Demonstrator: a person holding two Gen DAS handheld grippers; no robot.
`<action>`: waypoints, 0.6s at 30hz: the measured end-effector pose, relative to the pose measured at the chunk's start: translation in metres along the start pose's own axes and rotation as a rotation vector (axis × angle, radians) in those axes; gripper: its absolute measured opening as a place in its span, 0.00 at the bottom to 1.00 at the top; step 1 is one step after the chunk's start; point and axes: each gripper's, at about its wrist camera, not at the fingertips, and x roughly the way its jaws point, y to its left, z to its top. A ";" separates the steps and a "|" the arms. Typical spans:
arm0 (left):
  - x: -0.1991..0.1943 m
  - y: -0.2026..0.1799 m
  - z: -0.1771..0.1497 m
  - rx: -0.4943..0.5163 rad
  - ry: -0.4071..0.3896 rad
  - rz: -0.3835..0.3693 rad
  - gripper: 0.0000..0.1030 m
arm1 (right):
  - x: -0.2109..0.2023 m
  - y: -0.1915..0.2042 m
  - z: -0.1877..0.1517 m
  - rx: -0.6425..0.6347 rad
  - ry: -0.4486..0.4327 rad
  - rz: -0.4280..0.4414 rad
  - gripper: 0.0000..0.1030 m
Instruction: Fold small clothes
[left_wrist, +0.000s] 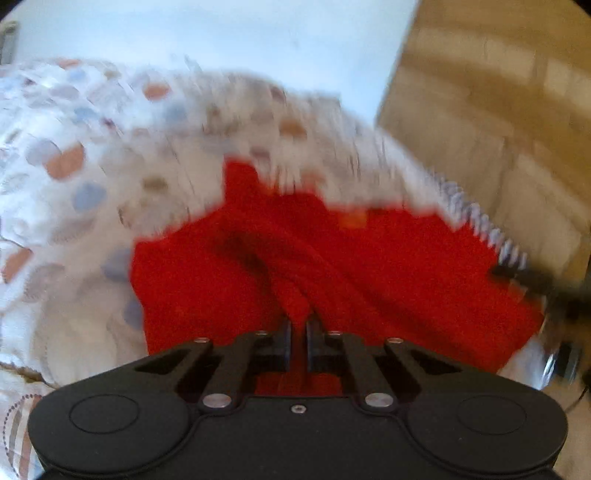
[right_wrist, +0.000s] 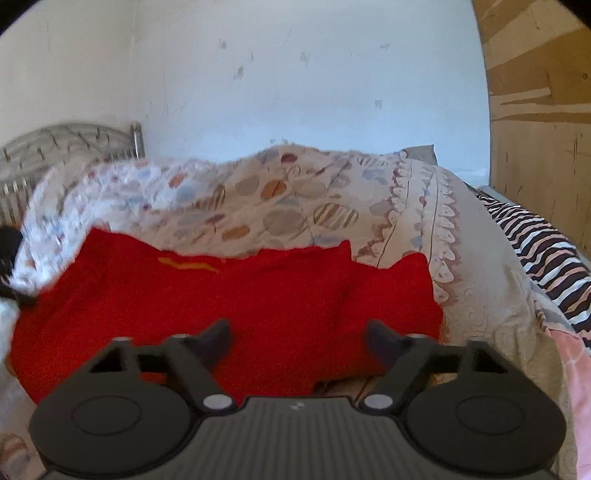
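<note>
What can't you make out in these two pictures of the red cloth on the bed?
- Left wrist view: motion blur smears the patterned quilt and the dark thing at the right edge.
- Both views: what garment the red cloth is; its near edge is hidden behind each gripper's body.
- Right wrist view: dark shape cut off at the left edge.

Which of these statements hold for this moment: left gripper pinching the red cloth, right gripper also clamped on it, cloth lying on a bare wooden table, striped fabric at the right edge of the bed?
1. The left gripper is shut on the red knitted garment. True.
2. The right gripper is clamped on it too. False: its jaws stand apart with the fabric lying between them.
3. The garment lies on a bare wooden table. False: it lies on a patterned quilt.
4. A black-and-white striped fabric lies at the bed's right edge. True.
</note>
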 end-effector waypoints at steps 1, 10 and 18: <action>-0.013 0.003 0.001 -0.052 -0.061 0.008 0.06 | 0.001 0.001 -0.001 -0.005 0.004 -0.004 0.39; -0.033 0.051 -0.065 -0.442 -0.127 0.072 0.06 | 0.005 0.001 -0.011 -0.005 0.015 -0.018 0.31; -0.038 0.043 -0.054 -0.322 -0.139 0.060 0.36 | 0.004 -0.007 0.003 0.002 -0.014 -0.015 0.65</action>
